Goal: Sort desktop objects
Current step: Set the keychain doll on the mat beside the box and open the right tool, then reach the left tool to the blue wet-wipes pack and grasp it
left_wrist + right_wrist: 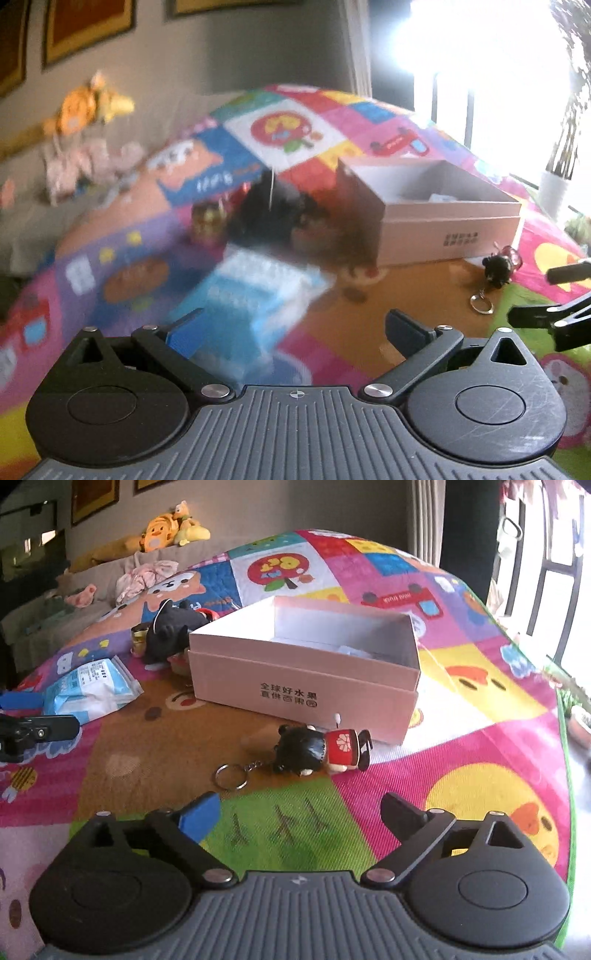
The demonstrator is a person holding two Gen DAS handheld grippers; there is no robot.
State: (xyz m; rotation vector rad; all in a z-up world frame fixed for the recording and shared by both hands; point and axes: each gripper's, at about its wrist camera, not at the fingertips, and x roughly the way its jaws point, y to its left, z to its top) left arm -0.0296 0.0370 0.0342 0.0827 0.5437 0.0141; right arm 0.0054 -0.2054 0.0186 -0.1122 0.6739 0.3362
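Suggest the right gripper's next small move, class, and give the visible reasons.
Probably ease the right gripper forward and down over the doll keychain. Its jaws are open and empty, the keychain lies loose on the mat just ahead of them, and the open pink box stands right behind it, ready to receive it.

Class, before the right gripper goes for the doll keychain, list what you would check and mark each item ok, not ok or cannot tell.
1. Right gripper jaws open: ok.
2. Doll keychain free, lying on the mat ahead: ok.
3. Pink box open on top: ok.
4. Room left inside box: cannot tell, floor mostly hidden.
5. Left gripper clear of the keychain: ok.
6. Keychain touching box wall: cannot tell.
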